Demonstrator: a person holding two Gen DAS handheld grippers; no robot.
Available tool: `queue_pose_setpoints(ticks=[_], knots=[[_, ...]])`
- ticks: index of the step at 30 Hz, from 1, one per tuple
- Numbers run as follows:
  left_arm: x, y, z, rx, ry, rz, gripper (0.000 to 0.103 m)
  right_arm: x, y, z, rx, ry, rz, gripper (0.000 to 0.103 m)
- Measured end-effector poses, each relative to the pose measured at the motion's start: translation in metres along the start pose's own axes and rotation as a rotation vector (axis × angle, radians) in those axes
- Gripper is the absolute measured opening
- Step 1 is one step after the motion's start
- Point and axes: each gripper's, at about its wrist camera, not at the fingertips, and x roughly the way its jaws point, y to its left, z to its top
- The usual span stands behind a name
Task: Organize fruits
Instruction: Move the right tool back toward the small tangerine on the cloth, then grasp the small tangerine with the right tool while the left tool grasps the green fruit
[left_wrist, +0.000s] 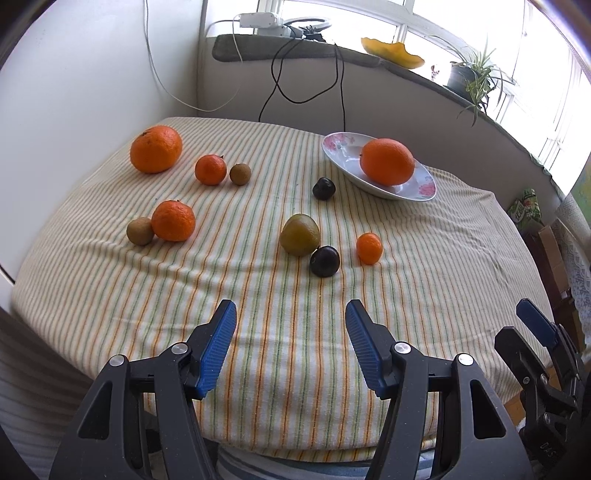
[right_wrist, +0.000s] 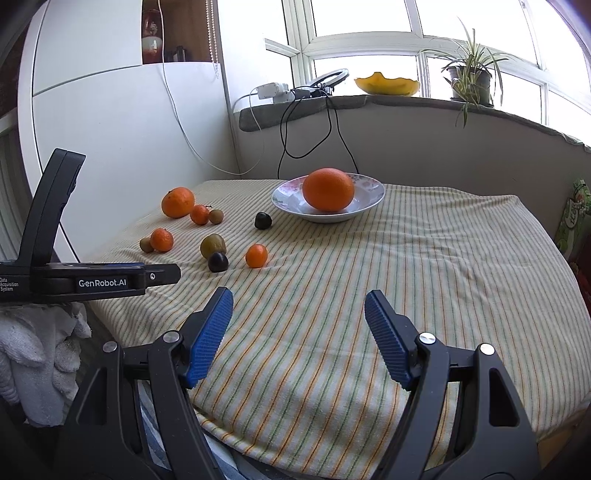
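Both tools empty: left tool (left_wrist: 291, 345) and right tool (right_wrist: 298, 336) released, low at the near table (right_wrist: 406, 266) edge. One orange (right_wrist: 328, 189) in the plate (right_wrist: 373, 197); the rest loose on the cloth. Round, firm, likely to roll: grip across the widest part, gently on the dark plums (left_wrist: 324, 260).

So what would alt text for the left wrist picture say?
An open claw hovers over a striped tablecloth scattered with fruit; one large orange sits in a floral dish. A potted plant stands on the windowsill behind.
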Motion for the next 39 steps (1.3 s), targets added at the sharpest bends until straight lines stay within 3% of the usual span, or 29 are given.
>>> queue_pose_setpoints(ticks=[11,26,34,39], knots=[[-0.002,0.022,0.011,0.055,-0.101,-0.066,0.061,0.025,-0.016,0.011,0.068,0.079,0.05,0.077],[0.033,0.044,0.031,0.052,-0.083,-0.255,0.06,0.094,0.024,0.038,0.001,0.225,0.076,0.076],[0.058,0.049,0.039,0.024,-0.034,-0.332,0.056,0.13,0.021,0.048,0.034,0.303,0.099,0.061],[0.064,0.054,0.042,0.003,-0.012,-0.358,0.055,0.144,0.024,0.047,0.039,0.337,0.131,0.057]])
